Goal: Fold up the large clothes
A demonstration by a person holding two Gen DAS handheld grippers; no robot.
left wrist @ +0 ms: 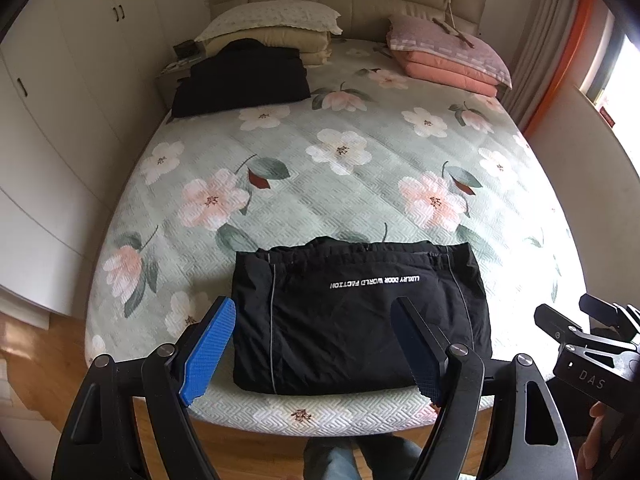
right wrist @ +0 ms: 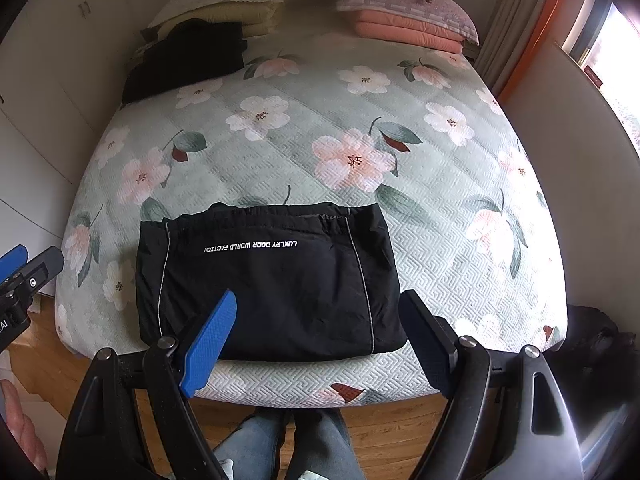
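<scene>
A black garment (left wrist: 352,316) with white lettering lies folded into a flat rectangle near the foot of the bed; it also shows in the right wrist view (right wrist: 264,284). My left gripper (left wrist: 316,312) is open and empty, held above the garment's near edge. My right gripper (right wrist: 320,308) is open and empty, above the garment's near right part. The right gripper's body shows in the left wrist view (left wrist: 592,340); the left gripper's tip shows in the right wrist view (right wrist: 28,268).
The bed (left wrist: 360,184) has a green floral cover. A second folded black garment (left wrist: 244,76) lies at its far left. Cream pillows (left wrist: 272,24) and pink bedding (left wrist: 452,56) sit at the head. Wardrobe (left wrist: 60,100) stands left, curtain (left wrist: 540,52) right. My legs (right wrist: 288,444) stand on wood floor.
</scene>
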